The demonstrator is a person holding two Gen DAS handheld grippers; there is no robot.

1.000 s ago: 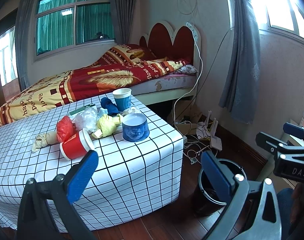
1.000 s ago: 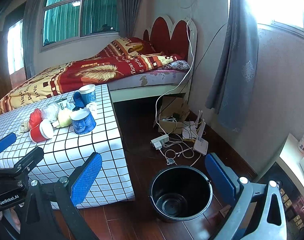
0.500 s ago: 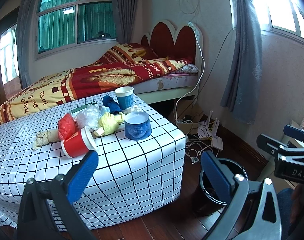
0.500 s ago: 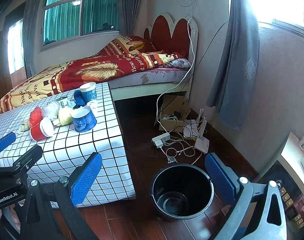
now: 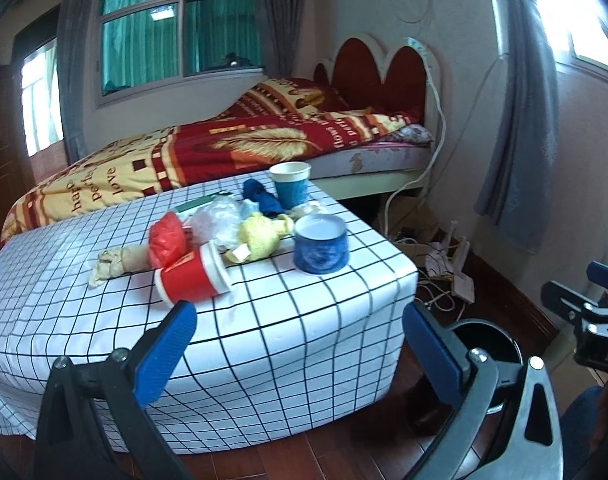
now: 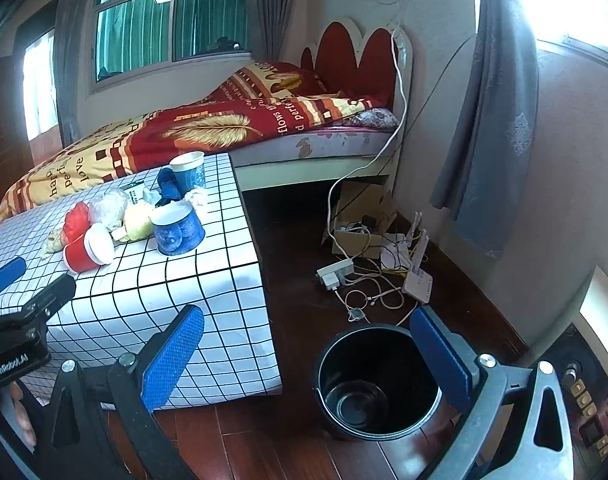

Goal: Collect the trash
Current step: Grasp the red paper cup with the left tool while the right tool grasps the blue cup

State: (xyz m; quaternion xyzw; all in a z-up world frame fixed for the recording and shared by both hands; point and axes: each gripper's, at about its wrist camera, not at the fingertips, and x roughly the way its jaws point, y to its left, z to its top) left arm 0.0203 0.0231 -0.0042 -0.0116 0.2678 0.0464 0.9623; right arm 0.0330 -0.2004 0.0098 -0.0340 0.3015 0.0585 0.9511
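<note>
Beside the checked table (image 6: 152, 280), a black bin (image 6: 378, 384) stands near loose cables (image 6: 368, 292).

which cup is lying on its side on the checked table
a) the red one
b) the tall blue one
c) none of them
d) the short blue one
a: the red cup lies tipped over with its white rim sideways, while both blue cups stand on the table.

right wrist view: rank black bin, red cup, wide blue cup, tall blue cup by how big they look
1. black bin, though it is nearest the camera
2. wide blue cup
3. red cup and tall blue cup look alike; unranked
</note>
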